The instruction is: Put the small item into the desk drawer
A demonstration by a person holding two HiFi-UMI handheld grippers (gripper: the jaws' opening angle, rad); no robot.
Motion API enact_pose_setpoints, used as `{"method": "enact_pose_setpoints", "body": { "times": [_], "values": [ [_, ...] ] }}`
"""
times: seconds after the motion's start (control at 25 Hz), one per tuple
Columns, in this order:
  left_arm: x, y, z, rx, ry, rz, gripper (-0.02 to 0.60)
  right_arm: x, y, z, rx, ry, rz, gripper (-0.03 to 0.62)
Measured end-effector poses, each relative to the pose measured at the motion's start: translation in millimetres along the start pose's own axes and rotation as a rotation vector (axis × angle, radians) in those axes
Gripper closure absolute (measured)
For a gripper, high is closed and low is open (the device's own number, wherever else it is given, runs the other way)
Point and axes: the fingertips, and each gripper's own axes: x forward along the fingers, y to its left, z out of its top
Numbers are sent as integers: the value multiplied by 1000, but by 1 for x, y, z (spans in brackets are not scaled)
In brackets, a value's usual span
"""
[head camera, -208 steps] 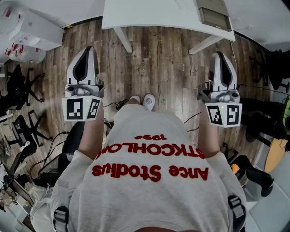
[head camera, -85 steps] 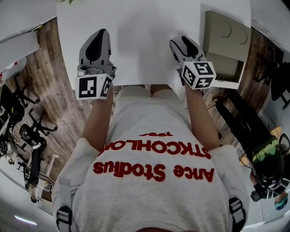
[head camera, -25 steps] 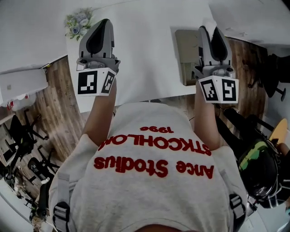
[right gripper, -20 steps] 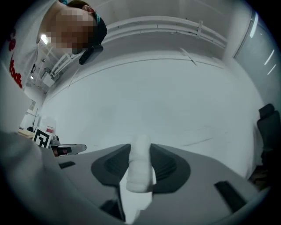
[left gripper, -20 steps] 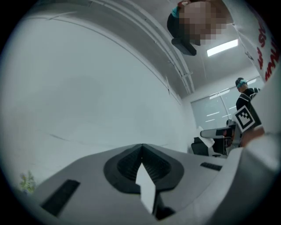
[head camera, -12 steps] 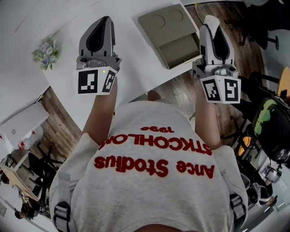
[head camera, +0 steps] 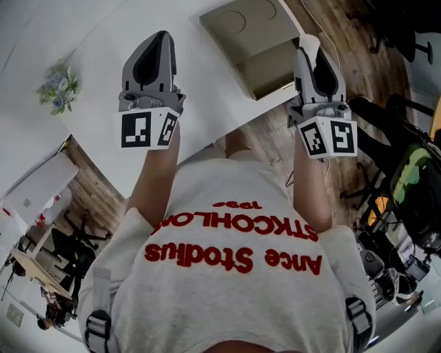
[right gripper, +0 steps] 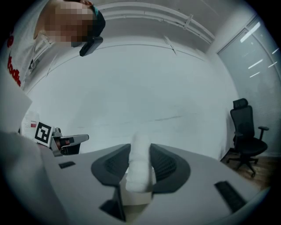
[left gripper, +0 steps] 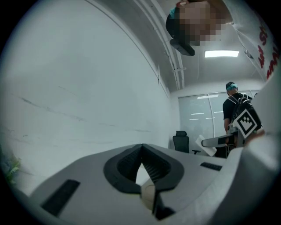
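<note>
Right gripper (head camera: 310,47) pinching small white item (right gripper: 139,167) beside beige drawer (head camera: 255,34), left gripper (head camera: 161,36) pressed together over white desk (head camera: 103,48), flowers (head camera: 56,86) nearby

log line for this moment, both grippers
left gripper: shut, empty | right gripper: shut on white item | beige drawer unit: on desk

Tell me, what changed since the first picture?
The person walked up to the white desk; the tan box now lies just ahead of the right gripper. Its fingers still squeeze the small white thing, and the left gripper is shut, empty.
</note>
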Motion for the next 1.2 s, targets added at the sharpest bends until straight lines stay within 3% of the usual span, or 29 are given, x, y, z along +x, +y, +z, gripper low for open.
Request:
{"method": "enact_pose_setpoints", "body": {
  "times": [0.48,0.84,1.0,1.2],
  "values": [
    [8,-28,-59,-22,120,-35,575,4,-19,-135,11,296,16,453],
    [14,-36,-75,-22,171,-52,575,-1,-30,-191,-55,479,5,436],
    [15,-31,-79,-23,176,-47,575,-1,-29,-195,-22,477,-2,431],
    [21,-34,-74,-19,157,-38,575,6,-39,-159,-16,360,-12,513]
  ]
}}
